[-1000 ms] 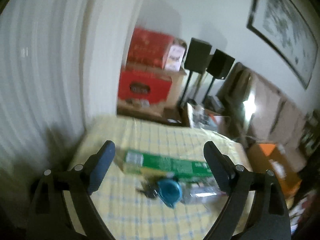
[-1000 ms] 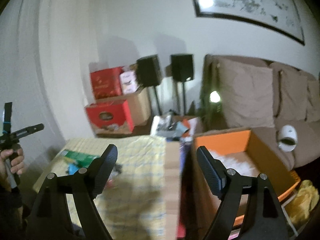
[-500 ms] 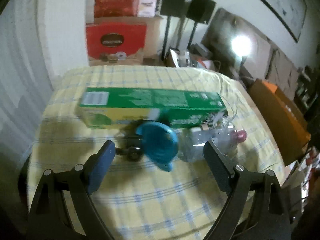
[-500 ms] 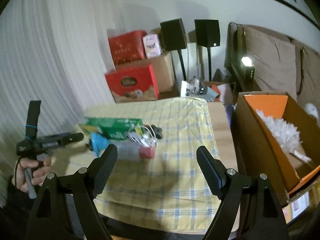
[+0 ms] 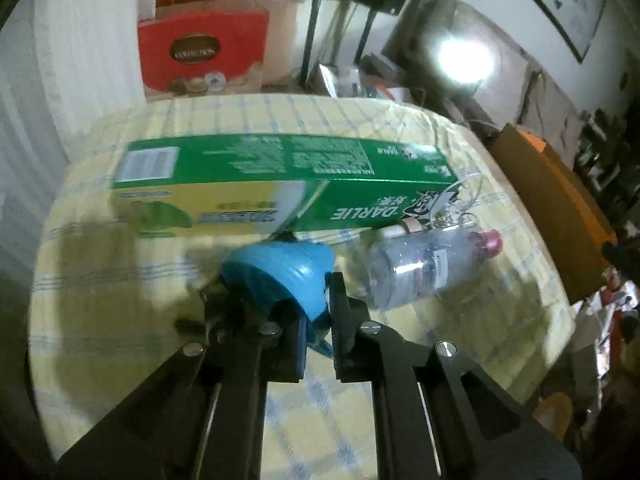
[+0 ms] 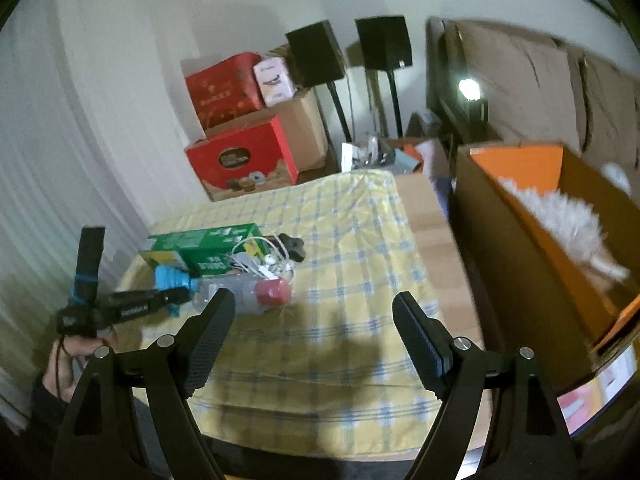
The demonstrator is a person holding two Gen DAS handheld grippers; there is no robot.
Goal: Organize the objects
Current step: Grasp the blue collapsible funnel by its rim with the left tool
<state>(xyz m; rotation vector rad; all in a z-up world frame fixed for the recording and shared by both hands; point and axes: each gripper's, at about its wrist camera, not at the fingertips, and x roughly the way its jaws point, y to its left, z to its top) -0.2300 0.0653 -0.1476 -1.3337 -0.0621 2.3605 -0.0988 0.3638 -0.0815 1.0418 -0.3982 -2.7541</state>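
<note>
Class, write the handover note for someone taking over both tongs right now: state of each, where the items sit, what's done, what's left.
Left tongs: jaws have just been closing, now shut on the blue item, which is still at the table.
Right tongs: open, empty, above the table's near side.
Green box, bottle and white cords lie together on the cloth.
Orange box stands right of the table.
Done: blue item gripped.
Left: everything still needs sorting.

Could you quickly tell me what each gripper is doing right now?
Left gripper: just closed on the blue object.
Right gripper: open, holding nothing.
</note>
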